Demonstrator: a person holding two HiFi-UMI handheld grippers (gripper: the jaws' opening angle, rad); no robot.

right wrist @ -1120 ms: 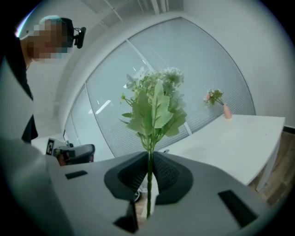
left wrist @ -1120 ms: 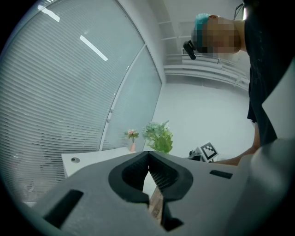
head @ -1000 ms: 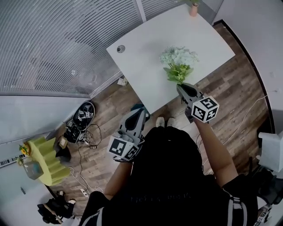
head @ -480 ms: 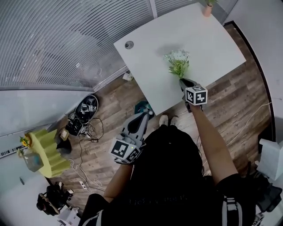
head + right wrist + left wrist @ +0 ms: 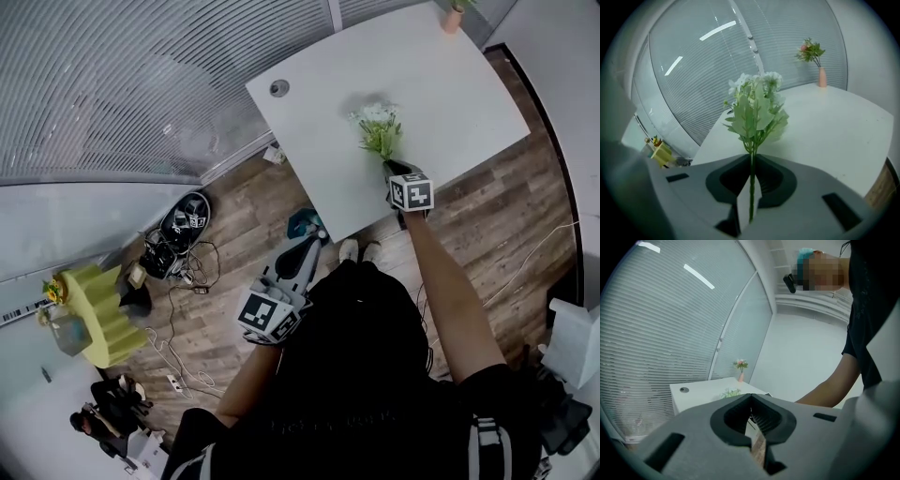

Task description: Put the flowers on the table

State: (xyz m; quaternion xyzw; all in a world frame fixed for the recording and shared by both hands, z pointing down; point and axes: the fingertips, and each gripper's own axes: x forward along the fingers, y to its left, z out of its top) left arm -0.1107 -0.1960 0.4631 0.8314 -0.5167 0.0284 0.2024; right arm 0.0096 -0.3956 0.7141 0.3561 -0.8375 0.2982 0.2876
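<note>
A bunch of flowers (image 5: 379,130) with white blooms and green leaves hangs over the white table (image 5: 441,84). My right gripper (image 5: 390,167) is shut on its thin green stem (image 5: 751,187), and the blooms (image 5: 754,108) stand upright past the jaws in the right gripper view. My left gripper (image 5: 306,247) hangs lower, over the wooden floor near the table's front corner. Its jaws are shut with nothing between them (image 5: 751,404).
A small pink vase with flowers (image 5: 821,75) stands at the table's far corner (image 5: 454,17). A round cable hole (image 5: 279,88) marks the table's left end. Window blinds (image 5: 122,84) run along the left. Cables and bags (image 5: 173,248) lie on the floor beside a yellow stand (image 5: 98,314).
My right gripper has carried the flowers forward, out over the table. The left gripper has stayed low near the table's corner.
</note>
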